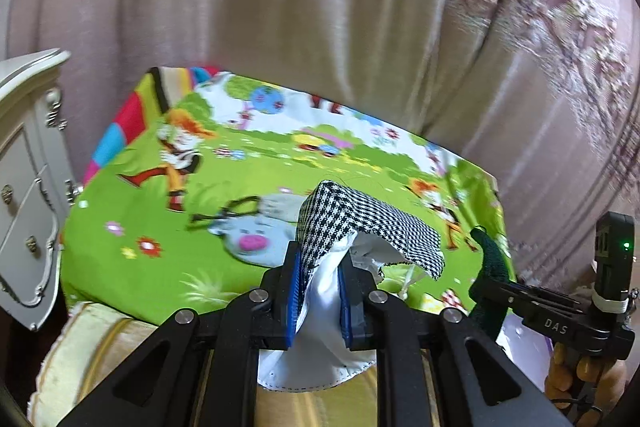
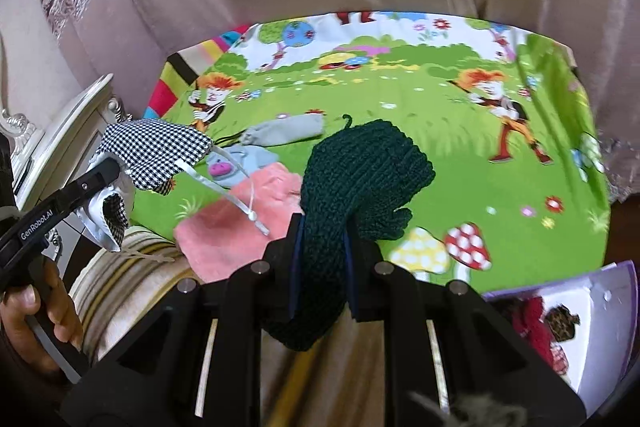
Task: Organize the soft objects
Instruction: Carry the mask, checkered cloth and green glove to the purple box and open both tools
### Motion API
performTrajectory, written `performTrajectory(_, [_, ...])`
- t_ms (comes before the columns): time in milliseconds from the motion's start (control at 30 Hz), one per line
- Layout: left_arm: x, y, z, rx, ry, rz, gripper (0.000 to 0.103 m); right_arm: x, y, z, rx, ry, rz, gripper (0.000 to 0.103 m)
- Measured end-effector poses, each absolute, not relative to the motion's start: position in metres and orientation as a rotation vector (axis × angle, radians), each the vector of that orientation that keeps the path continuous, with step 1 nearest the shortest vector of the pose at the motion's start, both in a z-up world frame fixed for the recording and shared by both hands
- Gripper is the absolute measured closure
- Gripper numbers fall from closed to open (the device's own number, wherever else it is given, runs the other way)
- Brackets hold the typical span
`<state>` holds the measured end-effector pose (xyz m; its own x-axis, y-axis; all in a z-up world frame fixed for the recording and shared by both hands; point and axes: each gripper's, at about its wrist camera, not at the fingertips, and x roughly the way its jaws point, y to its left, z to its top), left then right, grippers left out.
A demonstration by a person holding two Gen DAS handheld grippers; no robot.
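Curtain (image 1: 280,27): pale, pleated, hanging behind everything.
Cartoon mat (image 2: 400,115): bright green printed cloth covering the work surface; all the loose soft pieces lie toward its near left corner.
White cabinet (image 1: 28,187): stands off the mat's left edge, clear of both tools.
Pink cloth (image 2: 236,231): lies flat at the mat's near edge, partly overhanging it, just left of the right gripper.
Green knit piece (image 2: 360,171): lifted off the mat, its bulk flopping forward over the fingertips.
Checked pouch (image 1: 360,223): black-and-white houndstooth with a white lining, lifted above the near part of the mat, its cord dangling.
Grey pouch (image 2: 288,131): on the mat behind the pink cloth, drawstring to its left.
Blue pig-face piece (image 2: 236,163): on the mat, touching the pink cloth's far edge.
Left gripper (image 1: 320,291): fingers clamped on the checked pouch's white lining.
Right gripper (image 2: 322,255): fingers clamped tight on the green knit piece.
Step in hand: probably carrying both pieces to where they get sorted.
Doing it well: keep both grips firm, carry high enough that the dangling cord and knit tail clear the pieces below, and keep the two tools apart.
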<state>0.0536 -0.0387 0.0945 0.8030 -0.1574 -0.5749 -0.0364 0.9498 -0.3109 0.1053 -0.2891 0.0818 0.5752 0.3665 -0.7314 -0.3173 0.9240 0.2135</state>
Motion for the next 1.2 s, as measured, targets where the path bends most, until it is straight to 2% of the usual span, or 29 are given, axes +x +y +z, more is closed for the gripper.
performTrajectory(567, [0.051,-0.161,0.101,-0.198,0.714,-0.328,0.086,0.058,-0.415,0.079,0.106,0.843,0.176,0.081])
performTrajectory(1200, [0.037,-0.305,0.081,-0.021,0.848,-0.649,0.086,0.011,-0.536,0.076,0.196,0.82,-0.069,0.08])
